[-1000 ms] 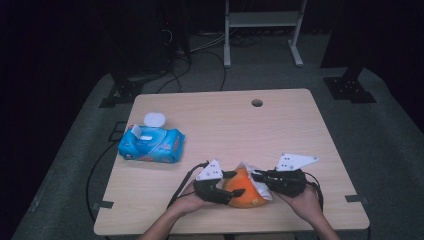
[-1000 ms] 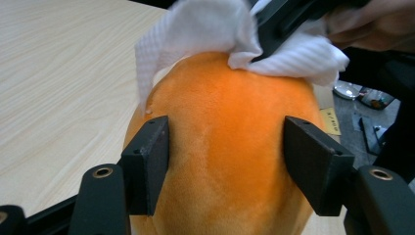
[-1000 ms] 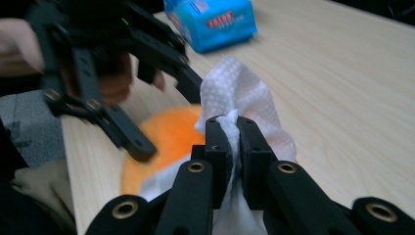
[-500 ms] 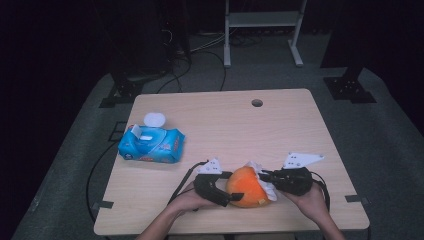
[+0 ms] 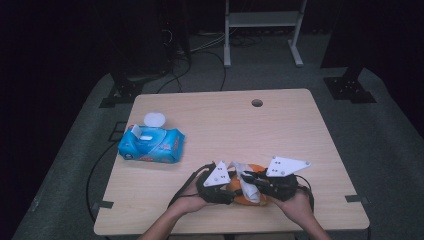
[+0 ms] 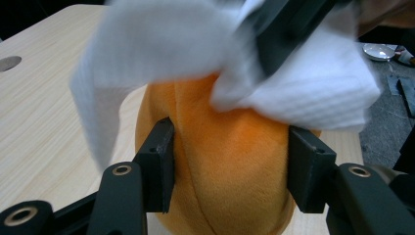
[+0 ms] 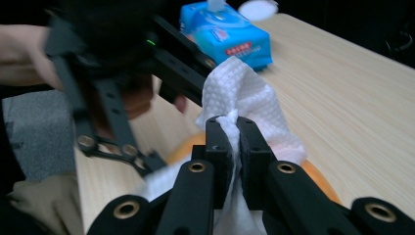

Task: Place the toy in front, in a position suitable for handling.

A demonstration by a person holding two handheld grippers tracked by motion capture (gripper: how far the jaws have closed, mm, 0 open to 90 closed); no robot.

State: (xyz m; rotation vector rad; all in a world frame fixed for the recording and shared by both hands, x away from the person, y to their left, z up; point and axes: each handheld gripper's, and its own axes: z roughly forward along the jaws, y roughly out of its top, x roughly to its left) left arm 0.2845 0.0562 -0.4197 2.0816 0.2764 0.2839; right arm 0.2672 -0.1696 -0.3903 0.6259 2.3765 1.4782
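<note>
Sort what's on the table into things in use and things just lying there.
In use:
orange plush toy, clamped by the left gripper
white wipe, pinched by the right gripper, draped over the toy

Lying about:
blue wet-wipe pack, lid open

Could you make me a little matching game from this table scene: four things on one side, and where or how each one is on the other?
Things:
1. orange plush
2. white wipe
3. wipes pack
4. round hole

States:
A. pinched in the shut right tongs
B. lying on the table's left side, lid up
C. in the tabletop near the far edge
D. gripped between the left tongs

Pairs: 1-D, 2-A, 3-B, 4-C
</note>
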